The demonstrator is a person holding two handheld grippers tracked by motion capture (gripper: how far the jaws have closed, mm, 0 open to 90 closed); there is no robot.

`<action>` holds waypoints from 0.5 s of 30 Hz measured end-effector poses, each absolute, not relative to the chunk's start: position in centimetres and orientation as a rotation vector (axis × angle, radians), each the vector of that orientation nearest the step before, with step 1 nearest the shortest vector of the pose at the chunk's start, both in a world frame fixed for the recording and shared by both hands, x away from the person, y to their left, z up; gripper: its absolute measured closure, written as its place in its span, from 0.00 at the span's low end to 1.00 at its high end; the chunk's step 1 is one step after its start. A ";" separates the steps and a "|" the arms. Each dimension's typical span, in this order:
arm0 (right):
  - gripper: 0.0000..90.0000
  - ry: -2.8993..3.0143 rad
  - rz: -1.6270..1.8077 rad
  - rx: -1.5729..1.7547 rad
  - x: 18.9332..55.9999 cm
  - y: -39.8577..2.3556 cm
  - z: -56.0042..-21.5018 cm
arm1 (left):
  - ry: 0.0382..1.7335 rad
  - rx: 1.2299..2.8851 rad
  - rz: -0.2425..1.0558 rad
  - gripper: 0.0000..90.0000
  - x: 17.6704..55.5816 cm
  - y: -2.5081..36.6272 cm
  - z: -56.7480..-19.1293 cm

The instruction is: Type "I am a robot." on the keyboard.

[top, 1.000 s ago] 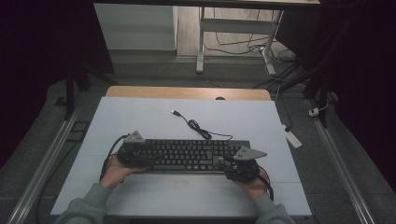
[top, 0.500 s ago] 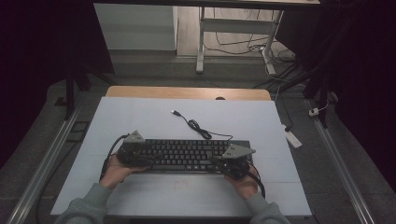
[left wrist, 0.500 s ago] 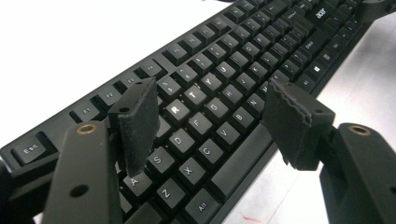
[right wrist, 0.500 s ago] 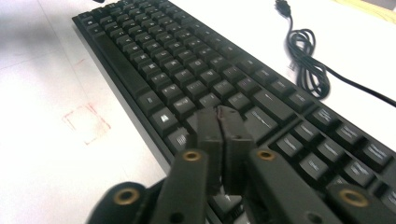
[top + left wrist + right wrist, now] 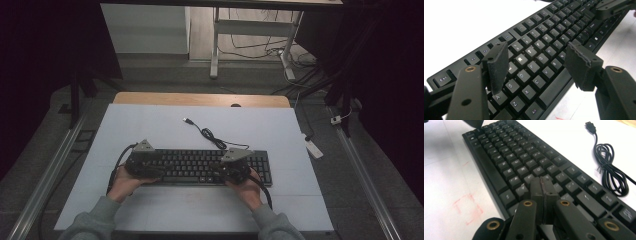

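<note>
A black keyboard [image 5: 200, 165] lies across the near part of the white table, and its black cable [image 5: 210, 135] coils behind it and ends in a USB plug [image 5: 187, 120]. My left gripper [image 5: 159, 171] hovers open over the keyboard's left end; in the left gripper view its pads [image 5: 499, 65] stand wide apart above the letter keys [image 5: 531, 60], with nothing between them. My right gripper [image 5: 219, 172] is shut, its pads pressed together [image 5: 541, 187] just over keys on the right of the main block [image 5: 524, 162]. The coiled cable [image 5: 610, 170] lies beyond the keyboard.
The white table top [image 5: 150, 125] has a wooden strip [image 5: 200, 99] at its far edge. Faint red marks [image 5: 471, 210] sit on the table in front of the keyboard. A white object [image 5: 312, 148] lies on the floor to the right, beside a metal rail [image 5: 365, 180].
My right hand has slid left along the keyboard, from its right end towards the middle. The left hand and the keyboard have stayed put.
</note>
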State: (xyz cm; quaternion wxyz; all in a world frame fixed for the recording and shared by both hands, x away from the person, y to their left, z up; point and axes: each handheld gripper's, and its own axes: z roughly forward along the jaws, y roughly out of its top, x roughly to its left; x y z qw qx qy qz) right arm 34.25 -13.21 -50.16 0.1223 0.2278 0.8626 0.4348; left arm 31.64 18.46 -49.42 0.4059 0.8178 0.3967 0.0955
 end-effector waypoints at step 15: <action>0.99 2.556 1.234 0.656 36.6 -9.7 -51.1 | 1.003 2.071 0.249 0.40 31.6 18.4 -49.5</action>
